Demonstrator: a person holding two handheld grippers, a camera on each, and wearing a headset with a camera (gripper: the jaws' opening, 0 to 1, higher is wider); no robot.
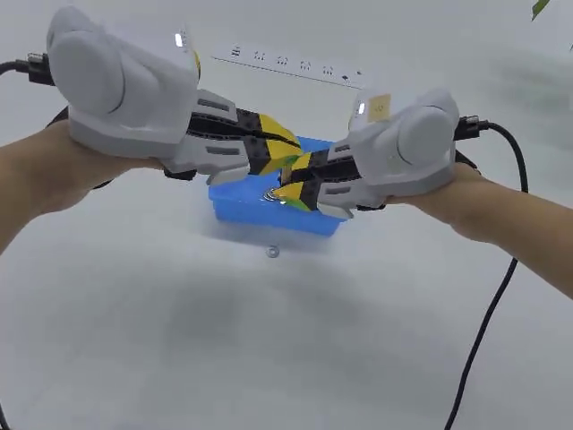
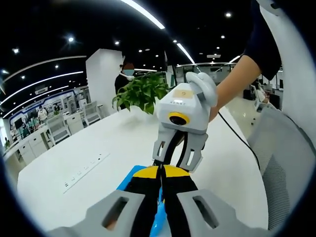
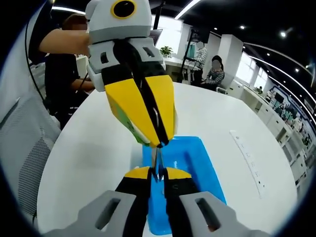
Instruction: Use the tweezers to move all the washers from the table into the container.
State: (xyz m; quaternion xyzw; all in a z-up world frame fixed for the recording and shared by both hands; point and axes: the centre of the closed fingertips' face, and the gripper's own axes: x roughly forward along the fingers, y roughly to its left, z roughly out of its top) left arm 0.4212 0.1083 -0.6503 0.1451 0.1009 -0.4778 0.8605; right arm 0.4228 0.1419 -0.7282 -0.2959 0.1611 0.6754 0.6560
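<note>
A blue container (image 1: 235, 213) sits on the white table, and one small washer (image 1: 273, 252) lies on the tabletop just in front of it. My two grippers meet tip to tip above the container. The left gripper (image 1: 292, 150) comes in from the left with its yellow jaws shut. The right gripper (image 1: 288, 192) comes in from the right, also shut. In the right gripper view, thin metal tweezers (image 3: 157, 159) run from the left gripper (image 3: 159, 140) down into my right gripper (image 3: 158, 174), over the container (image 3: 197, 163). In the left gripper view, my left gripper (image 2: 161, 178) faces the right gripper (image 2: 174, 154).
A white power strip (image 1: 295, 64) lies at the back of the table. A black cable (image 1: 488, 313) trails from the right gripper across the table's right side. Office chairs (image 3: 24, 148) and a seated person stand beyond the table edge.
</note>
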